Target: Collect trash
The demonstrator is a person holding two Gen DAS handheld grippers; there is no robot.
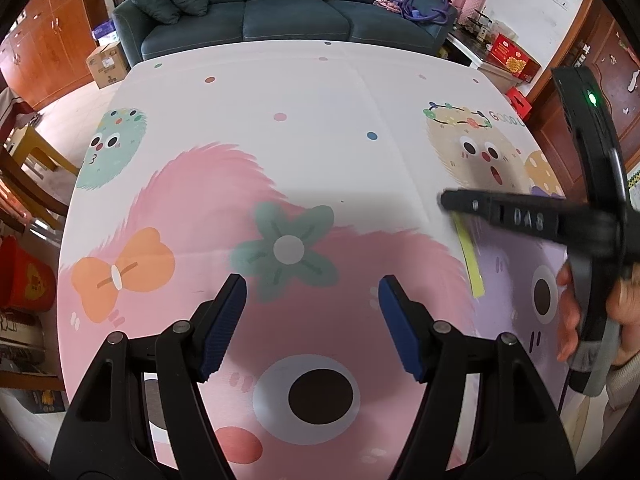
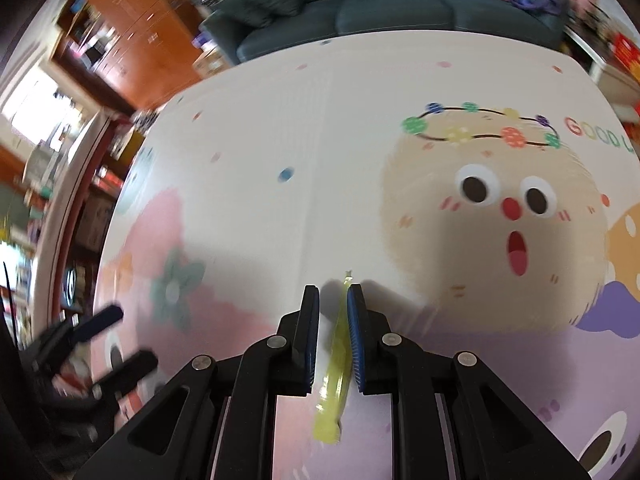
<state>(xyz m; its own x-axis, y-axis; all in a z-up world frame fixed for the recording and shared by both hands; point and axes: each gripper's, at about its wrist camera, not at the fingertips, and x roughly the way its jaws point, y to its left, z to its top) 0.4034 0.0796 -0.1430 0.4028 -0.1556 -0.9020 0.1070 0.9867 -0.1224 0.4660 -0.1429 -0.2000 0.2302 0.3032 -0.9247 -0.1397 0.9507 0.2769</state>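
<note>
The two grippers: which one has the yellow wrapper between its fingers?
The right gripper. The yellow wrapper sits in the narrow gap of its jaws, which are opening. The left gripper stands wide apart over the printed table cover with nothing between its fingers.

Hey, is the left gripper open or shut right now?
Open. In its own wrist view the left gripper shows its blue pads wide apart with only the patterned tablecloth between them.

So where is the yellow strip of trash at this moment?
The yellow strip is between the two pads of the right hand-held gripper, which is opening, above the cartoon tablecloth. In the left wrist view it hangs at the right, by the purple patch.
</note>
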